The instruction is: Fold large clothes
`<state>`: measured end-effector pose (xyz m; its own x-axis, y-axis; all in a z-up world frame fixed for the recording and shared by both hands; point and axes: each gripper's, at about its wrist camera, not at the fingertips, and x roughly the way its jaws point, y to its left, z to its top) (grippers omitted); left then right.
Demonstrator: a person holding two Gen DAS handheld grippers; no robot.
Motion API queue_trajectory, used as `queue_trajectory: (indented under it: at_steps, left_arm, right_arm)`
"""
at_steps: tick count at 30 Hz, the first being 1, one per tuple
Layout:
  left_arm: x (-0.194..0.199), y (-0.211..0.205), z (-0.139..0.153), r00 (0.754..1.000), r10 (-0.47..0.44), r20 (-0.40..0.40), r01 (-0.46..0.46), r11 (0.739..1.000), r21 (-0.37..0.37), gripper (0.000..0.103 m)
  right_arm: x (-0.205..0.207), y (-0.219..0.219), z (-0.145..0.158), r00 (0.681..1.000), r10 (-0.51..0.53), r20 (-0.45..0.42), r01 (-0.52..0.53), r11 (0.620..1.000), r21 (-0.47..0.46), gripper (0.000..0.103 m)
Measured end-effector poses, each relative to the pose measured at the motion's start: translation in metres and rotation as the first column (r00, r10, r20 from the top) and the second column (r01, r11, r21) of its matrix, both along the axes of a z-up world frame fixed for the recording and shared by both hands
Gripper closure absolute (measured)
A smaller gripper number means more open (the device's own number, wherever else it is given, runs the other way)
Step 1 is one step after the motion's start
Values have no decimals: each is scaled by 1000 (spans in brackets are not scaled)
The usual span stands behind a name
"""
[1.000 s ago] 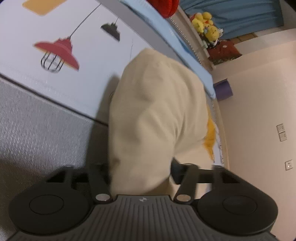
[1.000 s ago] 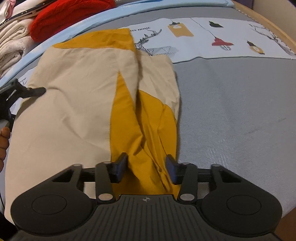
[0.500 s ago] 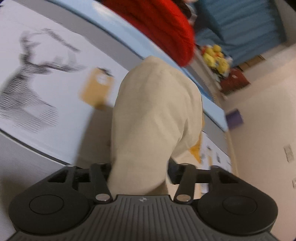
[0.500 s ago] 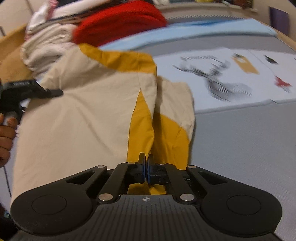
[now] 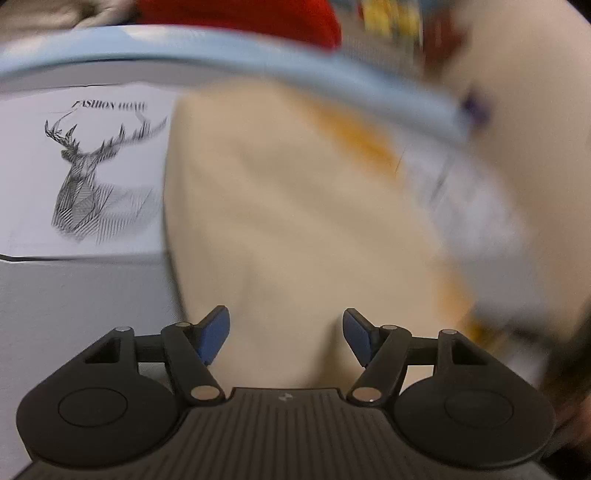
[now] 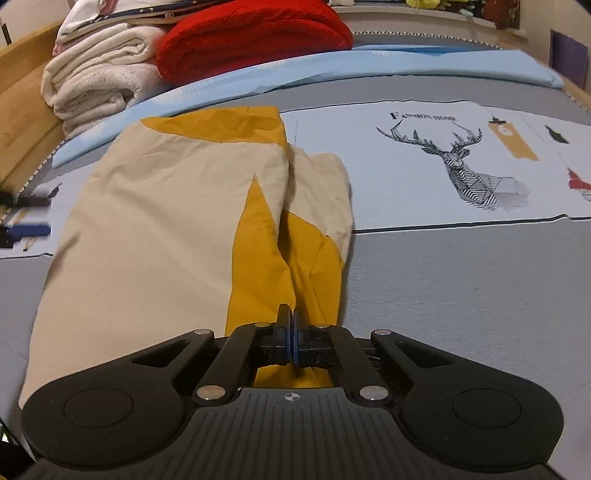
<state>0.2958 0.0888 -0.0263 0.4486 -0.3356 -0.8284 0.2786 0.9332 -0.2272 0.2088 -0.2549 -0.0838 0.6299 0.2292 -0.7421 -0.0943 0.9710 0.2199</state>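
While the beige-and-yellow garment lies flat on the bed, right gripper jaws clamp its near yellow edge, left gripper jaws stand apart over beige cloth; soft, light, floppy, so grip hems or corners.

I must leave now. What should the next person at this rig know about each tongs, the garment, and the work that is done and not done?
Left tongs: open, holding nothing; beige cloth lies between the blue pads, and this view is blurred.
Right tongs: shut on the yellow part of the beige and yellow garment, at its near end.
The garment lies lengthwise on the bed cover, already folded into a long band. The red blanket and white blanket are behind it.
Left, probably: grip the near end with the left tongs too and fold it toward the far end.
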Motion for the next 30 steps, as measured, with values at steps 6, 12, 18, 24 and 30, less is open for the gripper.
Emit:
queue_trajectory:
  at_steps: [6,12,18,24,30]
  left_arm:
    - [-44,3,27,998,-13,56,12,1000,23,29]
    - [-65,-6,-1,997,28,-72,-20,994,110,22]
    - [-137,-24,85,957,128,259,-169,975,143,6]
    - [-230,-60,131,888,199,415,-264,958,107,0]
    - [-308,-94,118,878,246,411,-294,954,57,0]
  right_arm:
    - [-15,-4,13,999,1,39,-3,1000,30,101]
    - [-21,-1,-10,990,45,-136,-52,997,-48,73]
    - [-58,-2,40,988,37,147,-6,979,-204,71]
    - [-134,-9,100,895,1,447,76,985,-155,48]
    - [-203,-4,100,902,10,432,38,994,-104,28]
